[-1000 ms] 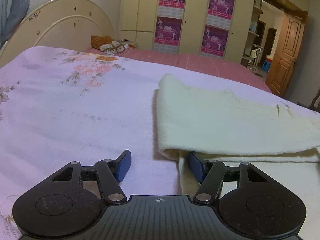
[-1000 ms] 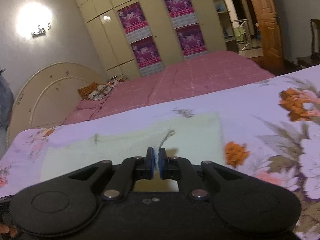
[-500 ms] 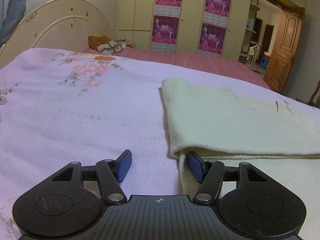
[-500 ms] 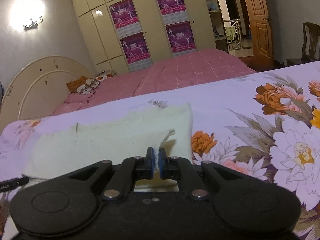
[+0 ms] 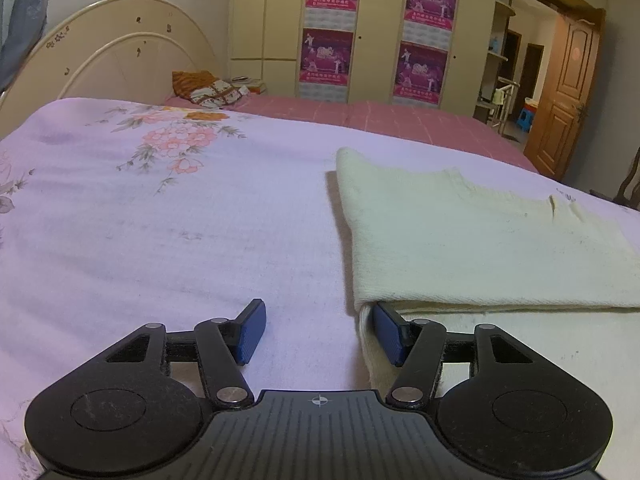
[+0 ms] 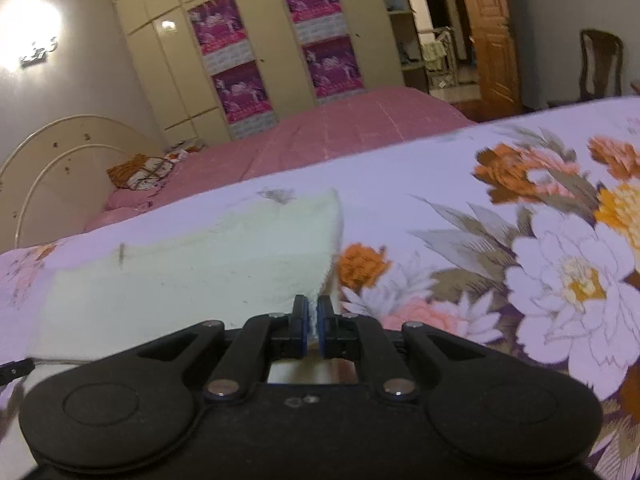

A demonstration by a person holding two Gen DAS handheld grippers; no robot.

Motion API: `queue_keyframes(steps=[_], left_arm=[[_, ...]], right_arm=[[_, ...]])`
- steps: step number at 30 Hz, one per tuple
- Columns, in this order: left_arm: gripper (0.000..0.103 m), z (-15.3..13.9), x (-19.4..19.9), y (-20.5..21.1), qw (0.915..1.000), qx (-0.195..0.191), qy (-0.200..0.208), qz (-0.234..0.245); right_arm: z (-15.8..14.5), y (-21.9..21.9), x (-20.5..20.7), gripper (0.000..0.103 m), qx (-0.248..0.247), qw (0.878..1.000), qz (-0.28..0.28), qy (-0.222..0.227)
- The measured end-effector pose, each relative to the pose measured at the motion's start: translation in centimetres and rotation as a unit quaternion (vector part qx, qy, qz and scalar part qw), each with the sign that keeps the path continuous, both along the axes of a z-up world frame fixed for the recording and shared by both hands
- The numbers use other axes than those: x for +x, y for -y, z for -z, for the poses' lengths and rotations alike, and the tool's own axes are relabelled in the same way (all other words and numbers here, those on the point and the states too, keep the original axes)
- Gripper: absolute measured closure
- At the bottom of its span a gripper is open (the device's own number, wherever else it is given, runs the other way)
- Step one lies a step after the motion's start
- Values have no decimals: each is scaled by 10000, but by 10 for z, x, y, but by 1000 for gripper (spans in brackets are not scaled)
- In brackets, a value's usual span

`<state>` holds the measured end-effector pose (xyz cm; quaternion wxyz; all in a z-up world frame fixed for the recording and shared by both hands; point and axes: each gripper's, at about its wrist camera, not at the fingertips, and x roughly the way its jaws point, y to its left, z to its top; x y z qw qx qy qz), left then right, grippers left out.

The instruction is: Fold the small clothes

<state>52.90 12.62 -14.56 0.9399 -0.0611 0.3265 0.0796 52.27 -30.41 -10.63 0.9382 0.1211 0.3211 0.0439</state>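
Note:
A cream knitted garment lies folded over itself on the lilac flowered bed sheet. My left gripper rests at its near left corner, open. The right finger is tucked between the top layer and the layer beneath, and the left finger stands on bare sheet. In the right wrist view the same garment spreads to the left. My right gripper is shut on its near right corner, pinching the cream edge low over the sheet.
Behind this bed stands a second bed with a pink cover, a curved cream headboard and a pile of orange and patterned cloth. A cream wardrobe with purple posters lines the back wall. A wooden door and a chair are at the right.
The garment's raised top layer has come down and now lies flatter on the lower layer. My right gripper has sunk toward the sheet with its corner. The left gripper has stayed put.

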Motion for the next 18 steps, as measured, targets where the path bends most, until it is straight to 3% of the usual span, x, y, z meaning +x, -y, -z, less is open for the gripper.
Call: queue_keyframes(steps=[3, 6, 8, 12, 14, 17, 18], left_arm=[[44, -10, -4, -2, 9999, -33, -90, 40], [44, -42, -23, 8, 9981, 93, 547, 274], [44, -48, -14, 26, 9953, 277, 641, 666], [44, -25, 23, 54, 9922, 115, 270, 1210], [44, -7, 30, 61, 9908, 240, -20, 1332], [44, -10, 19, 59, 9876, 486, 67, 1494], [44, -15, 17, 55, 9880, 487, 188, 1451]], right_arm=[[5, 0, 2, 97, -112, 9999, -47, -35], [-2, 3, -4, 93, -296, 9994, 116, 112], [-10, -1, -9, 86, -477, 9980, 185, 384], [-11, -32, 4, 88, -448, 9980, -278, 338], [-7, -50, 8, 88, -591, 9956, -644, 324], [11, -44, 16, 90, -976, 9934, -601, -14], [10, -30, 15, 92, -711, 9960, -539, 40]])
